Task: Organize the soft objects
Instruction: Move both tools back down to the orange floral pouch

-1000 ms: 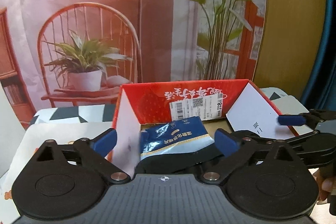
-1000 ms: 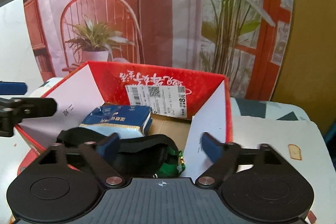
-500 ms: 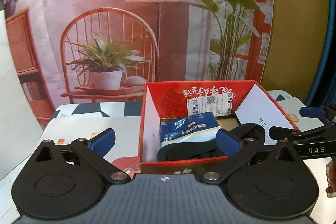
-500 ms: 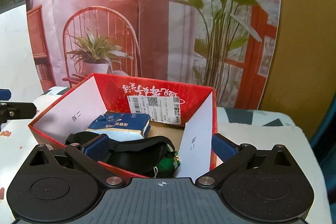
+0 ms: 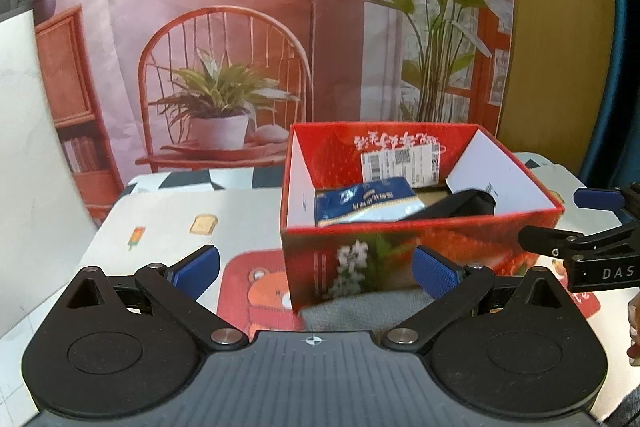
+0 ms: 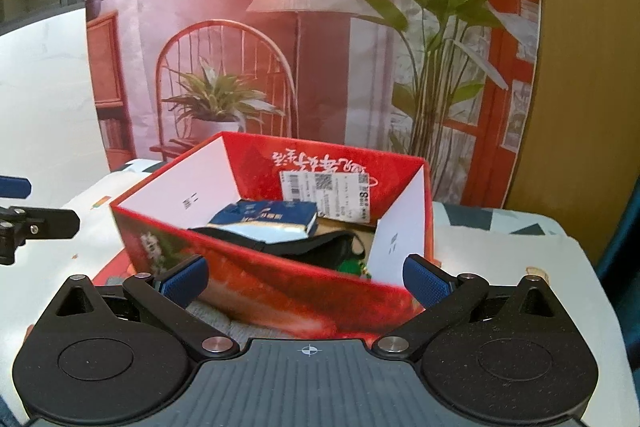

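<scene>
Nearest, both claws stand wide and empty: the left gripper (image 5: 316, 269) and the right gripper (image 6: 306, 277). Just past their fingertips a grey cloth (image 5: 360, 309) lies on the table against the front wall of the red box (image 5: 420, 247). Inside the box rest a blue packet (image 5: 366, 205) and a black strap (image 5: 460, 205). The likely slip: a low reach for the cloth could shove the light box or pinch its wall.

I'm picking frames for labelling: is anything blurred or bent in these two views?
Left wrist view: the red box's front wall and the grey cloth before it are smeared; straight edges bow towards the rim. Right wrist view: the box's near wall is soft, its label sharper.
</scene>
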A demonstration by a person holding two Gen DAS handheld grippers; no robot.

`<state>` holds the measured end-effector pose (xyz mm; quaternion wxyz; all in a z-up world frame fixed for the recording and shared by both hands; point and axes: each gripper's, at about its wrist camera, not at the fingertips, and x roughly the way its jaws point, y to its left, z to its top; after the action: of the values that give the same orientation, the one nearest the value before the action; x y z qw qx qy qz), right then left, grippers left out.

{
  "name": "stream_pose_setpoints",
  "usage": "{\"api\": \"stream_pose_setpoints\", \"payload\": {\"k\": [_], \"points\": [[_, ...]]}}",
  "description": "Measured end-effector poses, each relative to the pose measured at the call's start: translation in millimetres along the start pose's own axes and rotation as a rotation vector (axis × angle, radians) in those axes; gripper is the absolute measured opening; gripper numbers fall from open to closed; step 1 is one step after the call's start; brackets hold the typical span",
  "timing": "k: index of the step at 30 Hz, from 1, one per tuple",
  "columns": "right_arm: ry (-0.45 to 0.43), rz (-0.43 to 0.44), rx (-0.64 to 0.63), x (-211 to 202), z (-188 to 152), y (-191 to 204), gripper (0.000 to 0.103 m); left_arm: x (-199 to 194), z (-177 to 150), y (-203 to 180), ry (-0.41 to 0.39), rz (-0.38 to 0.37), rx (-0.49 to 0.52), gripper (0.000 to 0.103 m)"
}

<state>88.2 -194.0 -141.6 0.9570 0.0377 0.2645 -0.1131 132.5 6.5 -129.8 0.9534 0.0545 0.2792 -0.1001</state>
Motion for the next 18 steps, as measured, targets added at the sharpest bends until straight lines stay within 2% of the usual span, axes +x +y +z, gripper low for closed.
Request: {"api": "stream_pose_setpoints", "payload": {"k": [8, 18], "points": [[-0.015, 0.015, 0.039, -21, -40, 0, 0.103, -12, -37, 1, 0.022, -0.004, -0.024, 0.103], [0.018, -0.008, 0.083, -24, -93, 3, 0.103, 0, -79, -6, 0.103, -0.04, -0.068, 0.103]]}}
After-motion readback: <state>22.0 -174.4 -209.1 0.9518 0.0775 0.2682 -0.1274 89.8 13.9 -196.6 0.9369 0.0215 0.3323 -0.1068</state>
